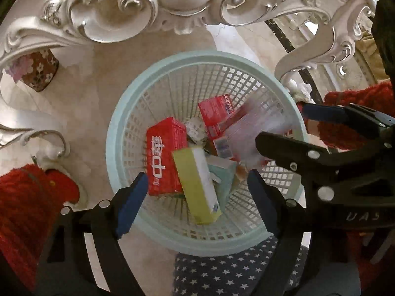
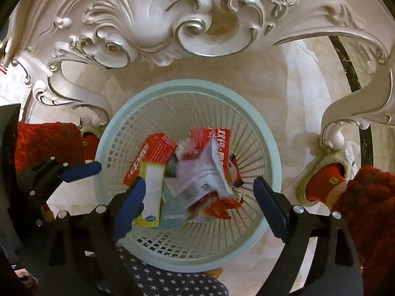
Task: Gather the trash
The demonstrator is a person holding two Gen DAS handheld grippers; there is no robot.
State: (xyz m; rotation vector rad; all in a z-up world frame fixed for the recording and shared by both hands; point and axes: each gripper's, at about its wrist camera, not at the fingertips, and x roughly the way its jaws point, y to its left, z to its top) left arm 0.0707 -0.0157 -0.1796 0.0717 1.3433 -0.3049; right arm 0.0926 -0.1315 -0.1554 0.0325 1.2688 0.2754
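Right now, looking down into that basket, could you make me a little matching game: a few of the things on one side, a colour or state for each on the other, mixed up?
Things:
1. basket
2. long box lying on top of the pile
3. box with large white characters
4. left gripper

Colour or state:
A. red
B. open, nothing between its fingers
C. pale mint green, lattice walls
D. yellow and white

Pairs: 1-C, 2-D, 3-A, 4-B
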